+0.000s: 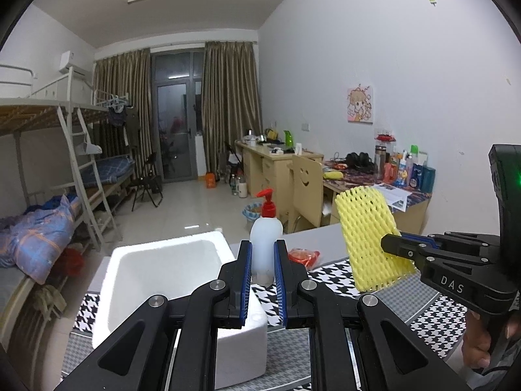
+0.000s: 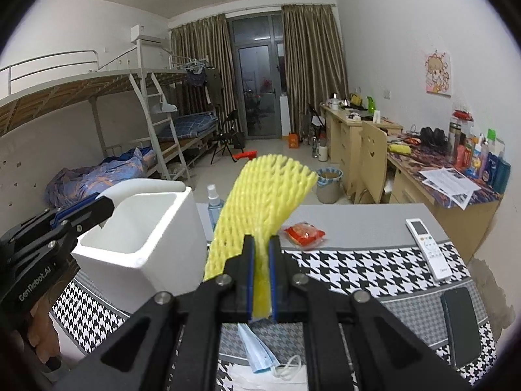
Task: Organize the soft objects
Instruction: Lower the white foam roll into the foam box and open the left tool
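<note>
My right gripper (image 2: 260, 241) is shut on a yellow foam net sleeve (image 2: 260, 195), pinching its lower end so the net stands up above the table. In the left wrist view the same net (image 1: 368, 238) hangs from the right gripper (image 1: 390, 244) to the right of the white foam box (image 1: 162, 277). My left gripper (image 1: 263, 247) is shut with nothing between its pads, held above the box's near right corner. From the right wrist view the left gripper (image 2: 104, 207) sits by the box's far left rim (image 2: 107, 254). A blue face mask (image 2: 260, 348) lies on the houndstooth cloth under the right gripper.
A white pump bottle with a red head (image 1: 265, 238) stands right of the box, a spray bottle (image 2: 213, 202) behind it. A red snack packet (image 2: 304, 233), a white remote (image 2: 429, 247) and a black phone (image 2: 460, 325) lie on the table. Desks and bunk beds stand beyond.
</note>
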